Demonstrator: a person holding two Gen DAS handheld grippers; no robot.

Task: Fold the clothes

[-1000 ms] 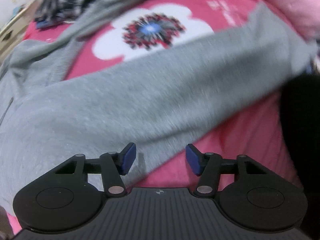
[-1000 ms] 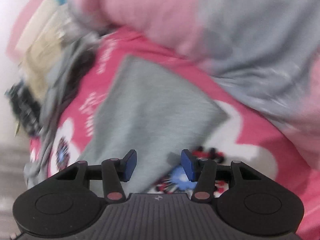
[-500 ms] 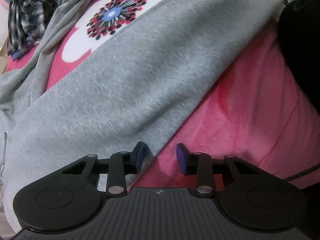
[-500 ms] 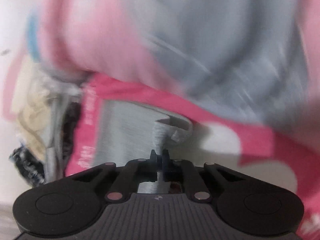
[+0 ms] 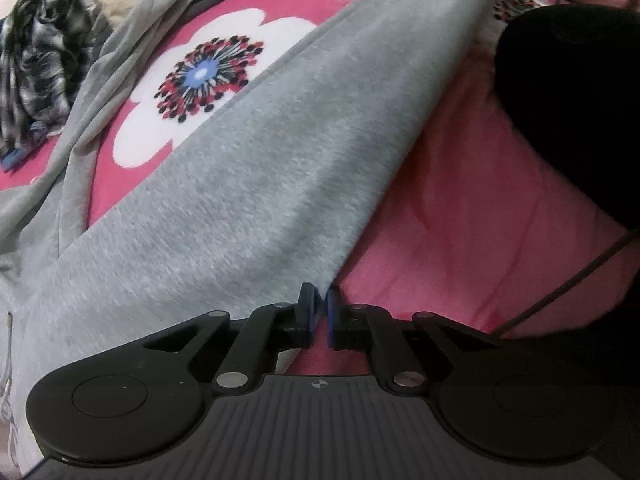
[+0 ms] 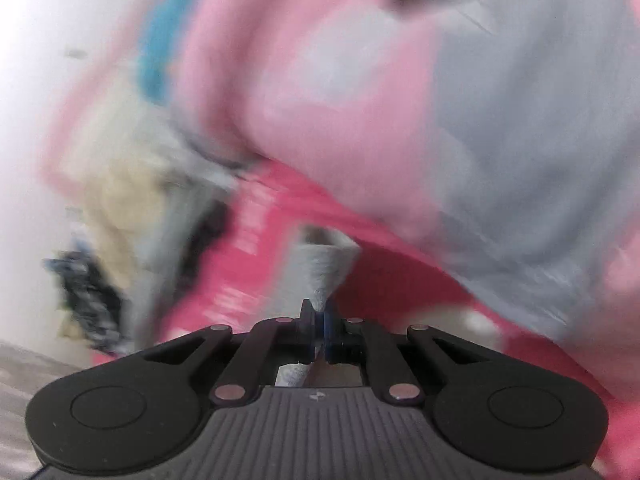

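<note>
Pinching grey garment [image 5: 256, 184] edge, left gripper [image 5: 319, 304]

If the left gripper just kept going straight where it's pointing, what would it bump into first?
The left gripper is shut on the edge of the grey garment. Going straight on, it would likely press that cloth into the pink floral bedcover right underneath, though depth is hard to judge.

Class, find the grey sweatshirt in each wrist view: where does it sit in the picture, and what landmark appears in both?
Left wrist: grey sweatshirt runs diagonally across the centre, its edge in the left gripper.
Right wrist: a pinched fold rises from the right gripper, centre.
Shared landmark: pink flowered blanket.
</note>
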